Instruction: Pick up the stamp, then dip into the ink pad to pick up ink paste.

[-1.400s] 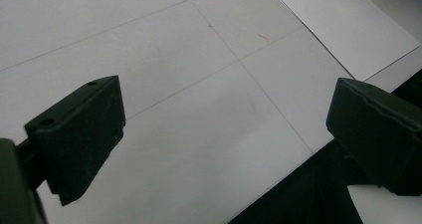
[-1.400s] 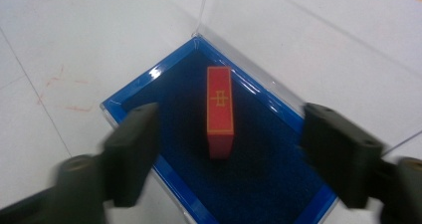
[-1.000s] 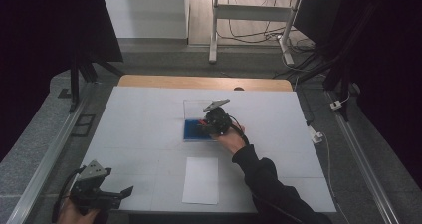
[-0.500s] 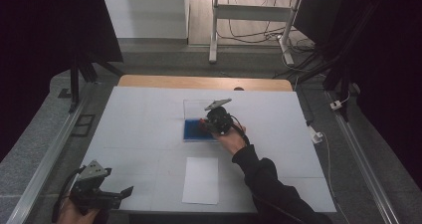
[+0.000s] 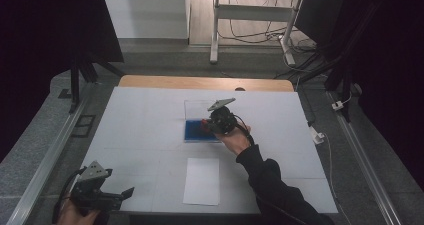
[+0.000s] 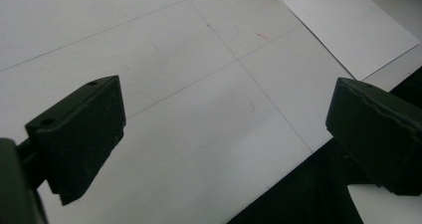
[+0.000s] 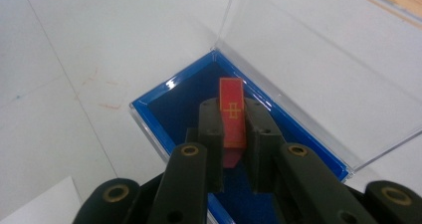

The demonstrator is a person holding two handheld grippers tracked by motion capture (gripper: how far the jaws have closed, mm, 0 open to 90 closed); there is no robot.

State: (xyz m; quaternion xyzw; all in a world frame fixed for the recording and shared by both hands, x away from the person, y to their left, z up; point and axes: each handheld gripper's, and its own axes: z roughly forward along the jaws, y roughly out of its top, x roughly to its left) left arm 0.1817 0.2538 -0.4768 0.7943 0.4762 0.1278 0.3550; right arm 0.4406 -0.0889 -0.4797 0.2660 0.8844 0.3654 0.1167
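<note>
The right gripper is clamped on a flat red rectangular tile with a gold mark, held over the blue-lined clear plastic box at mid worktop; whether the tile touches the lining is hard to tell. The box's clear lid stands open. The left gripper hovers with jaws wide and empty near the white paper sheet.

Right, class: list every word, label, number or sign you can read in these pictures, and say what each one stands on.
No readable words, brands or numbers anywhere.
Red block, held in the right hand-held gripper above the blue box: a small gold cross-like sign inside a thin gold border; too small to read as a letter or character.
White sheet: blank.
Table: faint red marks, not legible as text.
</note>
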